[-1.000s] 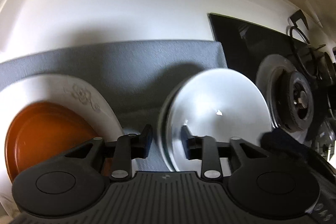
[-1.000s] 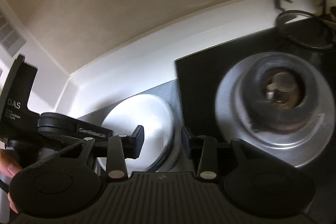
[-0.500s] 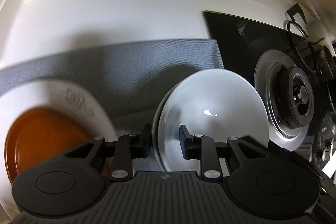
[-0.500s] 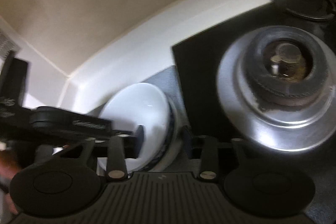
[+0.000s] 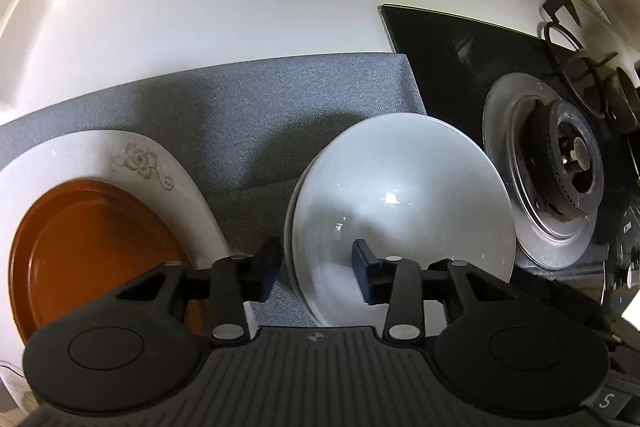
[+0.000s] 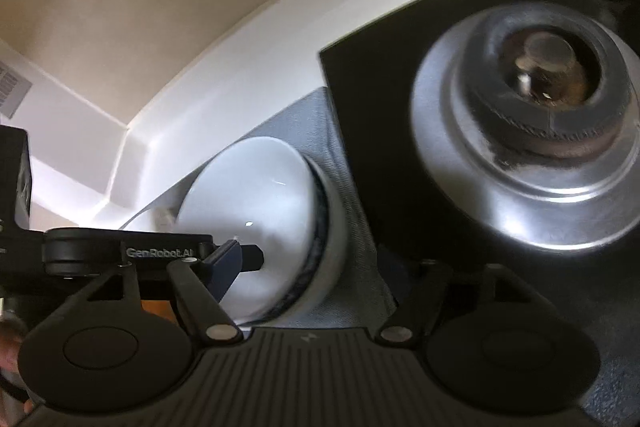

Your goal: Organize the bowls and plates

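White bowls point(image 5: 404, 211) sit nested on a grey mat point(image 5: 224, 107). My left gripper point(image 5: 316, 273) is open, with one finger outside the bowls' left rim and the other inside. An orange plate point(image 5: 92, 251) lies on a white flowered plate point(image 5: 144, 163) at the left. In the right wrist view the bowls point(image 6: 256, 223) show a dark-banded outer bowl. My right gripper point(image 6: 312, 275) is open, straddling the bowls' right rim. The left gripper point(image 6: 132, 259) shows there at the left.
A black glass stove point(image 5: 456, 59) with a steel burner point(image 5: 556, 179) lies right of the mat, close to the bowls. The burner point(image 6: 536, 123) fills the right wrist view. White counter and wall point(image 5: 200, 7) lie behind.
Both grippers have opened wider. The left one has let go of the bowl rim and the top bowl has settled level. The right gripper has moved closer to the bowls.
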A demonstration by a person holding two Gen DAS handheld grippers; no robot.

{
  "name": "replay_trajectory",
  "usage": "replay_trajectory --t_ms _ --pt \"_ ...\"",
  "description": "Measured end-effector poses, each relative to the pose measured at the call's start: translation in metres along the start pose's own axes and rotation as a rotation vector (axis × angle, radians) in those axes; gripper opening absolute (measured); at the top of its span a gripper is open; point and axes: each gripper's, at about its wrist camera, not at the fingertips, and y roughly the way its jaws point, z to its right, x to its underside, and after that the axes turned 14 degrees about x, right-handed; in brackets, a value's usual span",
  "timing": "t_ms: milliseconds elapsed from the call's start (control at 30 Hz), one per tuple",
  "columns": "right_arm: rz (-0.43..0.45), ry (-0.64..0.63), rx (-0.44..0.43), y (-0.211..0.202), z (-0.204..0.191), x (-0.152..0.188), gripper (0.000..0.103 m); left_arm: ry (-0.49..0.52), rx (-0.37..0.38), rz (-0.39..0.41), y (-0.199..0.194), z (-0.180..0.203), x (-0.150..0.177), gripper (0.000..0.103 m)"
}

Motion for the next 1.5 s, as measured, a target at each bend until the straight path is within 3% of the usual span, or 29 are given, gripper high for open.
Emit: replay_trajectory --t_ms 133,233,300,400,600,800,1100,1500 --pt "0.014 0.008 0.006 -0.001 0.002 0.001 0.078 0.005 -0.009 0.026 0.000 0.003 0.003 0.047" --pt "0.021 -0.004 -0.020 -0.004 0.001 0.002 0.056 0.033 -0.019 0.013 0.000 0.008 0.005 0.043" --pt "0.031 -0.018 0.009 -0.007 -0.002 0.003 0.040 0.036 -0.032 0.015 -0.001 0.011 0.008 0.041" --pt "0.048 -0.069 0.067 -0.012 -0.010 0.004 0.033 0.025 -0.039 0.021 -0.005 0.012 0.010 0.036" --pt "0.046 -0.081 0.084 -0.023 -0.012 -0.001 0.032 0.061 -0.074 0.034 -0.021 0.026 0.021 0.034" --pt "0.079 -0.158 0.090 -0.040 -0.025 -0.007 0.032 0.052 -0.052 0.071 -0.041 0.028 0.023 0.034" --pt "0.085 -0.174 0.077 -0.053 -0.039 0.000 0.032 -0.006 -0.046 0.082 -0.063 0.016 0.032 0.034" --pt "0.101 -0.202 -0.113 -0.087 -0.095 0.015 0.033 -0.008 -0.168 0.207 -0.149 -0.005 0.046 0.034"
